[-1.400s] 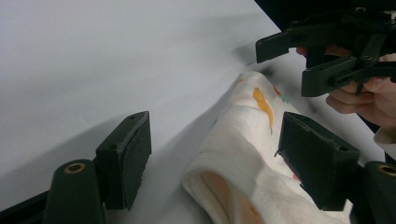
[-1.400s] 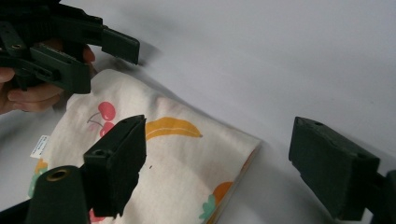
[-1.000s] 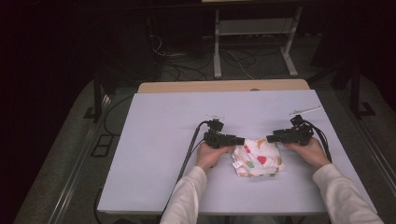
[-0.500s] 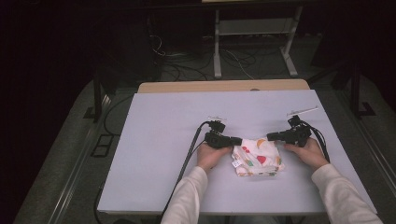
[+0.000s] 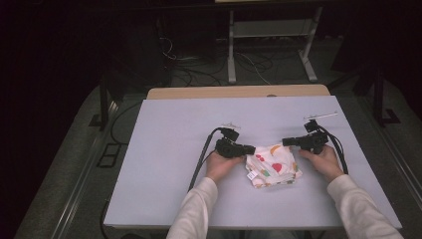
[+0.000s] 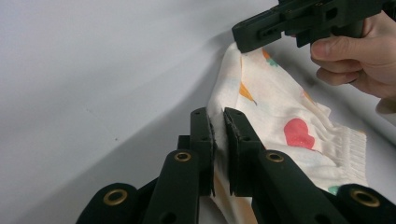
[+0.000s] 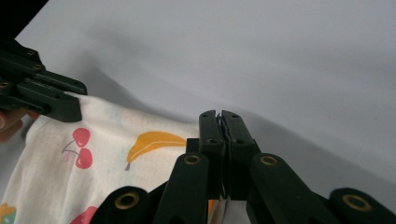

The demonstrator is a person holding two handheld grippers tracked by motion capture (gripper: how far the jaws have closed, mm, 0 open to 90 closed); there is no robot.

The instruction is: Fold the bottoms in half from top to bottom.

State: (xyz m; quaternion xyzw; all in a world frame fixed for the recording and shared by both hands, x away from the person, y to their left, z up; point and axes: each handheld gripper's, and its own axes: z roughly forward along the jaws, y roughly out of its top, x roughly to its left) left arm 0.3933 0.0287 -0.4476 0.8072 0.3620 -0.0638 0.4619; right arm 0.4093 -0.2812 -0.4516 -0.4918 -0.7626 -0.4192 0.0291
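A small white cloth printed with cherries, bananas and hearts lies on the pale table near the front. My left gripper is at the cloth's far left corner. In the left gripper view its jaws have just been closing and pinch the edge of the cloth. My right gripper is at the far right corner. In the right gripper view its jaws are pressed together on a thin edge of the cloth. Each gripper view also shows the other gripper, the right one and the left one, on the cloth.
Black cables trail from both grippers across the table. A wooden strip runs along the table's far edge. Beyond it are metal stand legs and loose cables on a dark floor.
Both grippers have drawn in a little toward the cloth's far corners and closed on them. The cloth's far edge is now bunched up between them.
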